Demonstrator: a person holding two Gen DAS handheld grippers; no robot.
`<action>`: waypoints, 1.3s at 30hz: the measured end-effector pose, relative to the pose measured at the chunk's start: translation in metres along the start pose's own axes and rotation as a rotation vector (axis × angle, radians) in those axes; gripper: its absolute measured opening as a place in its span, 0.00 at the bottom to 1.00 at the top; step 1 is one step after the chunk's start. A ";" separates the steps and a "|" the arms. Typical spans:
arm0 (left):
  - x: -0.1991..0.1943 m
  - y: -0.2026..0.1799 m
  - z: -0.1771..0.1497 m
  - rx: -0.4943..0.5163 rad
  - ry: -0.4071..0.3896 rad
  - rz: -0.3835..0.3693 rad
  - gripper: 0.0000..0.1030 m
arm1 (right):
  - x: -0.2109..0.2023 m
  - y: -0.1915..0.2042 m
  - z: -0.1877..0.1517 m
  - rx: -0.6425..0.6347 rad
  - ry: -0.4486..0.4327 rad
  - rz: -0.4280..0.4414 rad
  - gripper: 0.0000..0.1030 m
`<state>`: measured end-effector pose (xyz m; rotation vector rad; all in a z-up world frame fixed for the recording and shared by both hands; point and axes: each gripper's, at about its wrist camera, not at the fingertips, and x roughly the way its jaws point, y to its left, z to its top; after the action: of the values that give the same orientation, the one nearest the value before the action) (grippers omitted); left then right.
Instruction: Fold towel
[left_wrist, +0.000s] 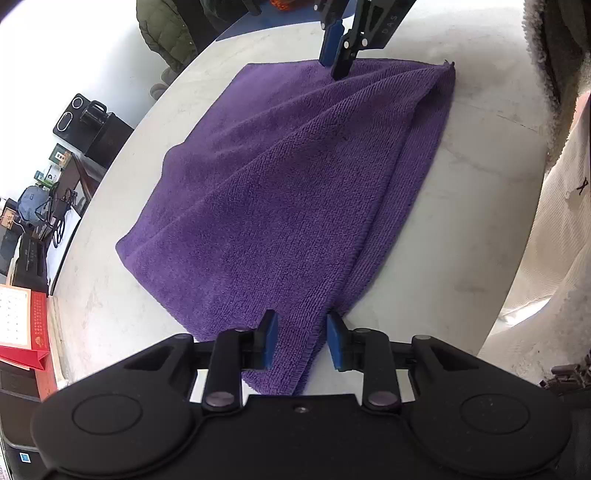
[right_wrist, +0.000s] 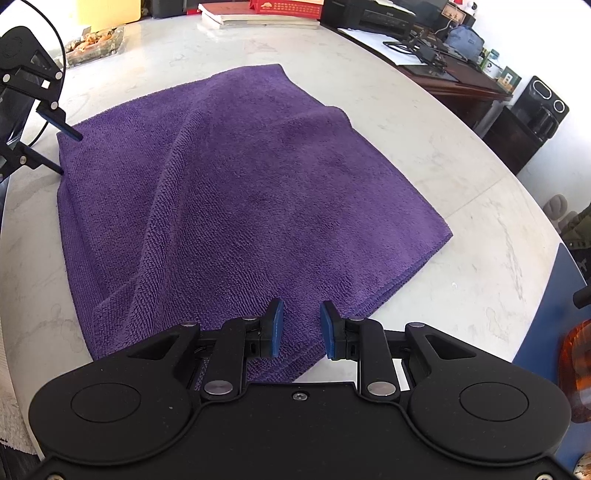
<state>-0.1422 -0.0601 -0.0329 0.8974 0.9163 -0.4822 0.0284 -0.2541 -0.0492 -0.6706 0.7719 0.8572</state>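
Presently: purple terry-cloth towel (left_wrist: 280, 192) folded once on white marble table (right_wrist: 461, 192); left gripper (left_wrist: 302, 341) at 6 o'clock, right gripper (right_wrist: 302, 326) at 12, jaws parted over corners; 2nd fold remains.

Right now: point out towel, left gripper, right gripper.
towel (left_wrist: 280, 192), left wrist view, middle of top layer.
left gripper (left_wrist: 302, 341), left wrist view, between fingertips.
right gripper (right_wrist: 302, 328), right wrist view, between fingertips.

"das" on right gripper (left_wrist: 341, 55) (sideways)
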 end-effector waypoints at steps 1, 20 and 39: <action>0.000 0.002 0.000 -0.005 -0.001 -0.001 0.26 | 0.000 0.000 0.000 0.000 0.000 -0.001 0.22; 0.009 0.015 -0.003 -0.075 0.026 0.012 0.04 | -0.002 0.002 0.000 0.006 0.003 -0.006 0.22; -0.006 0.017 -0.035 -0.164 0.098 0.035 0.02 | -0.001 0.000 0.000 -0.001 0.011 0.003 0.22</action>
<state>-0.1500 -0.0216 -0.0302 0.7914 1.0133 -0.3301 0.0286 -0.2543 -0.0485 -0.6755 0.7824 0.8571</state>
